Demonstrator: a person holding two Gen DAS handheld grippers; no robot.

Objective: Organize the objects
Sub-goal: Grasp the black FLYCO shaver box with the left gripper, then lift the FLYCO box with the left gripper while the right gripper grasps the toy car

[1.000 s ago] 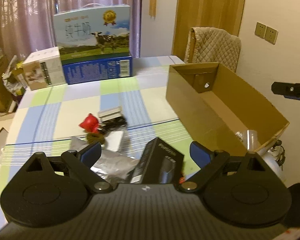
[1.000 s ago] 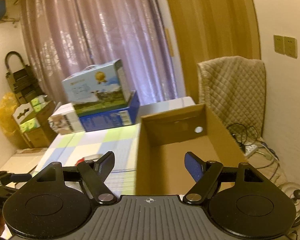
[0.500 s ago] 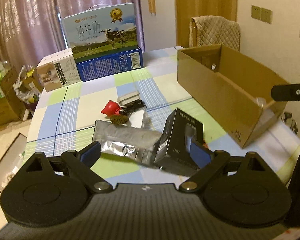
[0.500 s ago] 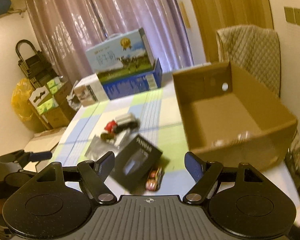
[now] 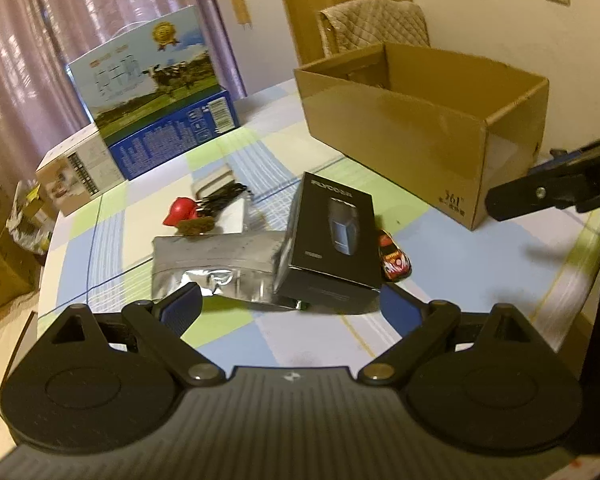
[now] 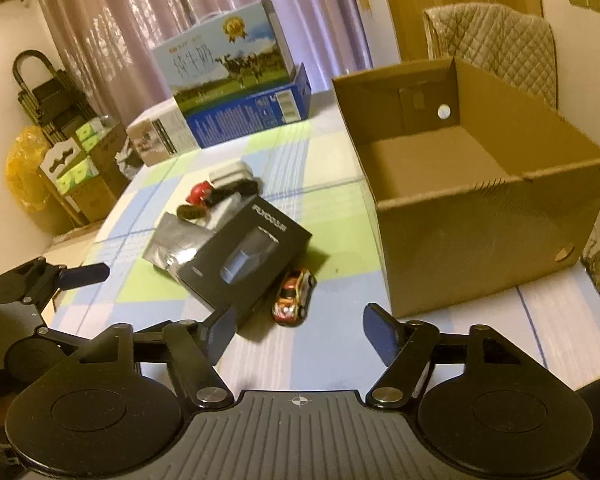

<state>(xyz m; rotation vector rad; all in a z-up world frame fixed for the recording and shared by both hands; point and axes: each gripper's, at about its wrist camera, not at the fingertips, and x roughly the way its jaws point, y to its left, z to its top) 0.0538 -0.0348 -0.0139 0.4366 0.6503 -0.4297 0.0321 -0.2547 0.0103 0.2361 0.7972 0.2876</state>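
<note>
A black shaver box [image 5: 332,236] [image 6: 246,262] lies on the checked tablecloth, half over a silver foil pouch [image 5: 216,264] [image 6: 176,242]. A small red toy car [image 5: 394,256] [image 6: 294,292] rests beside the box. Behind them sit a red figure [image 5: 180,210] [image 6: 198,194], a brown lump, black cables and a white case [image 6: 230,172]. My left gripper [image 5: 290,308] hovers open just in front of the box and pouch, nothing between its fingers. My right gripper [image 6: 300,330] hangs near the toy car, jaws closing, nothing between them. The open cardboard box [image 5: 420,120] [image 6: 480,184] stands to the right.
Stacked milk cartons [image 5: 152,92] [image 6: 236,80] and a small white carton [image 5: 76,172] stand at the table's far end. A padded chair [image 5: 376,24] [image 6: 496,44] is behind the cardboard box. Boxes and a yellow bag [image 6: 24,164] crowd the floor at left.
Both grippers have come down and forward toward the pile. The shaver box, pouch and toy car now lie just ahead of the fingers. The right jaws have narrowed a little.
</note>
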